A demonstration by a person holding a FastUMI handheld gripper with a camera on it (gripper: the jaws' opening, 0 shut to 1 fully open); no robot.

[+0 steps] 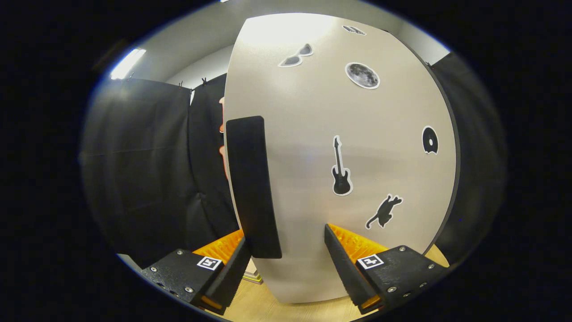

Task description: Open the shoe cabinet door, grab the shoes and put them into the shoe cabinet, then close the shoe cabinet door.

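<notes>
Clearly the step in hand is the door itself, and judging by the closeness of the fingers to the handle, it is either being drawn open or pushed shut; the picture alone does not settle which.

Going left to right: at about nine o'clock hangs the black cloth wall, and a strip light glows at ten o'clock. Just right of the cloth stands the black handle, a tall upright bar fixed along the left edge of the shoe cabinet door. The pale door carries stickers: sunglasses at twelve o'clock, a moon at one, a guitar near the middle, a cat at four, and a dark round one at three. The wooden floor shows at six o'clock beneath the door.

The gripper stands wide open. Its left finger lies against, or just beside, the handle's lower end; the right finger sits apart, in front of the door face. Nothing is clamped.

To do this well, I would centre the handle's lower end between the fingers and close on it squarely before moving. Then swing along the hinge's arc rather than pulling straight, so the bar does not slip out.
</notes>
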